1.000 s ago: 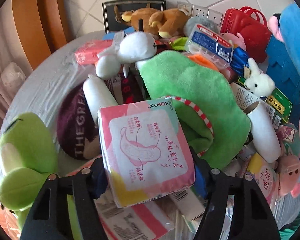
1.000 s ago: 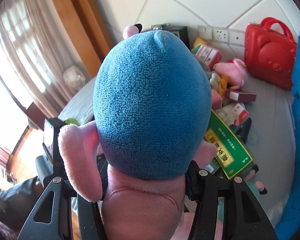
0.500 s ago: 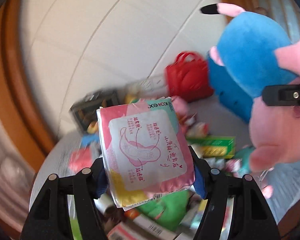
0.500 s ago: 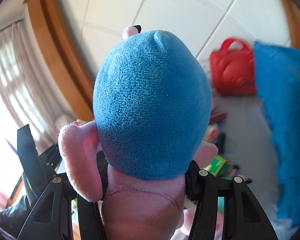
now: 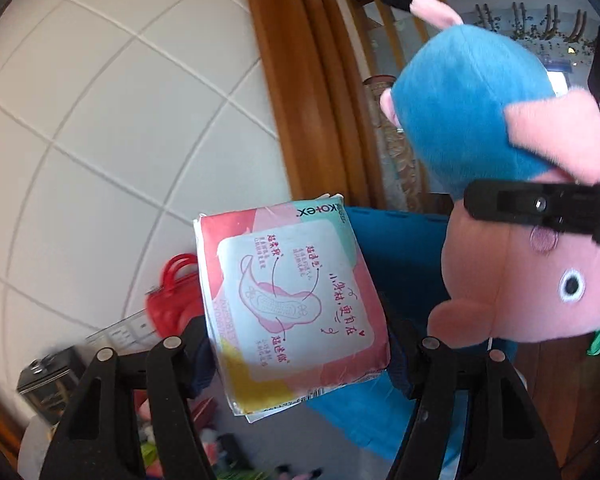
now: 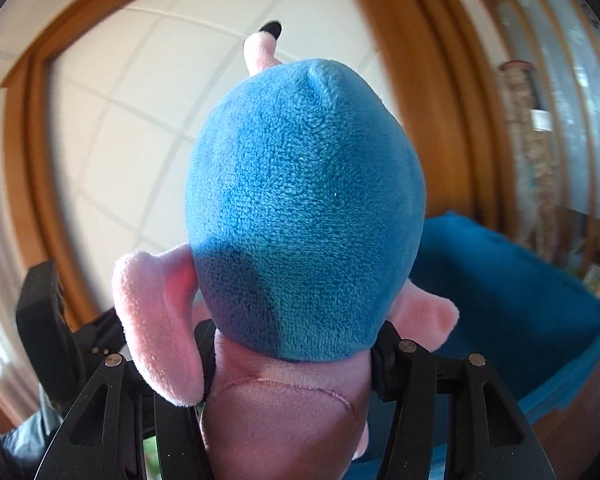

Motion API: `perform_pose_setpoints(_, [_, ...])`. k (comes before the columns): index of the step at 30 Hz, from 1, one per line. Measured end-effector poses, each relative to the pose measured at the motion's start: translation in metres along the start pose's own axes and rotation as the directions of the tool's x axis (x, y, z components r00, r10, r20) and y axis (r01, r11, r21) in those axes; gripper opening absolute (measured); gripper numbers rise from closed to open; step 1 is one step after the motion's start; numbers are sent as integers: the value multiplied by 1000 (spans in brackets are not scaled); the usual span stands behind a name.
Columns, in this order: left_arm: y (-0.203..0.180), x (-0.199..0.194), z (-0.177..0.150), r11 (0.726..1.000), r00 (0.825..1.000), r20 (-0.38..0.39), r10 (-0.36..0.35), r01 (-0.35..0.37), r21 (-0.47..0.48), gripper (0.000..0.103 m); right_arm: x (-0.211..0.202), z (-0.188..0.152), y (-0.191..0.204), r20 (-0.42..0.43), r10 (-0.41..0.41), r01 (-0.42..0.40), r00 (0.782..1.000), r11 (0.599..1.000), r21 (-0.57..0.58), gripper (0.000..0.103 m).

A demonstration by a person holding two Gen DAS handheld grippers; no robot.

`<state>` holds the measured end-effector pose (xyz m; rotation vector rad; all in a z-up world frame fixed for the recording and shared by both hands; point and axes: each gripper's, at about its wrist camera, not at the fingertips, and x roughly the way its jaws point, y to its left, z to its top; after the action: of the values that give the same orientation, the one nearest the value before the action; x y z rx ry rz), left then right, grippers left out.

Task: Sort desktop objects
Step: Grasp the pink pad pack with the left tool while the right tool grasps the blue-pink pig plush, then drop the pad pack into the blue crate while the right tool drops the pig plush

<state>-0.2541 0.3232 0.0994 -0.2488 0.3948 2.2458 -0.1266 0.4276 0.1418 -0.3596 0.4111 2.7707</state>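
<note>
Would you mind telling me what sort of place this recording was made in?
Probably a room in a home: a white tiled wall with wooden trim, a wooden lattice partition, and household clutter such as a red bag.

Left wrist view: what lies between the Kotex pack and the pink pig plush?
Only the blue fabric bin, behind the gap between Kotex pack and pig plush; nothing bridges them. The left wrist view shows it.

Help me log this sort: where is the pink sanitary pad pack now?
In the left wrist view the pink pad pack sits center frame, clamped in the left tool, with the pig plush to its right.
</note>
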Motion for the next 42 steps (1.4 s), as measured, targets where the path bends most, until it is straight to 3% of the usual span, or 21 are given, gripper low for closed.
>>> perform_pose_setpoints(7, [-58,82,31,999,999,-35,-17,18,27,72,21,12,-102,-58,-92,95,994,994,59,55])
perform_pose_setpoints(12, [-72,112,41,993,994,-22,106,-105,52,92,26,6,-156,-63,-161,167,985,981,94,73])
perform_pose_setpoints(15, [-64,122,44,992,992,-30,124,-123,41,92,33,8,-179,-97,-191,201,977,974,108,77])
perform_pose_setpoints(18, [-60,126,45,990,989,-31,142,-142,24,93,31,4,-192,-111,-190,204,976,969,139,90])
perform_pose_setpoints(20, [-74,115,44,988,987,-35,157,-156,19,93,27,-4,-194,-106,-184,199,977,970,143,103])
perform_pose_setpoints(24, [-81,114,47,984,983,-50,177,-176,8,94,23,-5,-190,-94,-212,222,973,968,115,103])
perform_pose_setpoints(34, [-68,81,24,967,967,-57,250,-252,-36,94,24,-1,-160,-60,-84,88,995,994,66,103])
perform_pose_setpoints(42, [-48,38,-6,913,918,-63,392,-396,-96,94,20,-24,-118,-31,29,-29,999,1000,1,103])
